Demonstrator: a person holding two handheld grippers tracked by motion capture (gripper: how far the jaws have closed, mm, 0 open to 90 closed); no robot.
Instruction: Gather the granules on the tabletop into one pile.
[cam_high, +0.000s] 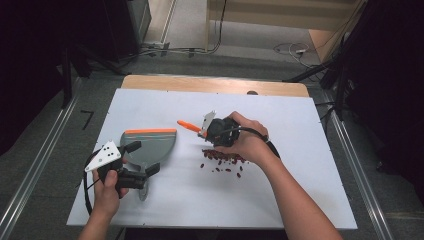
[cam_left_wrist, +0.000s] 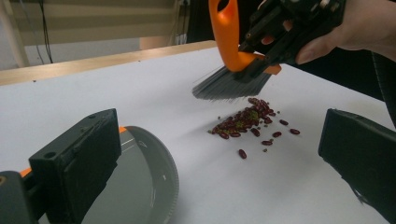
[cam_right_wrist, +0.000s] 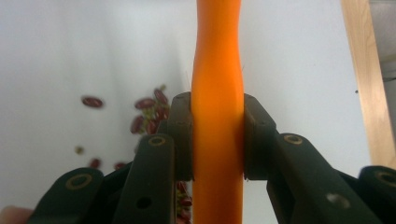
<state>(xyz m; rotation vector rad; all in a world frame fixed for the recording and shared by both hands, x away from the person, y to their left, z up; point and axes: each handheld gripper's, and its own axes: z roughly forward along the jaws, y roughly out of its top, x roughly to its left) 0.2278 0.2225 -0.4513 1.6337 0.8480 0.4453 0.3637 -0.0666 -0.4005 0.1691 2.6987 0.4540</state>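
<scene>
- A white board covers the table, with a strip of bare wood showing along its far edge.
- The right gripper is clamped on the orange handle of a small brush; in the right gripper view both jaws press flat against the handle's sides.
- The brush bristles are dark grey and hang just above the far end of the bean pile, seen from the left gripper view; whether they touch the beans cannot be told.
- A loose pile of dark red beans lies right of the board's centre, under and just near of the right hand, with a few strays toward the near side.
- The left gripper has its jaws spread wide, holding nothing, at the near edge of a grey dustpan with an orange far lip.
- The dustpan lies left of the beans, apart from them.
- No brand, label or writing can be read on any item.
</scene>
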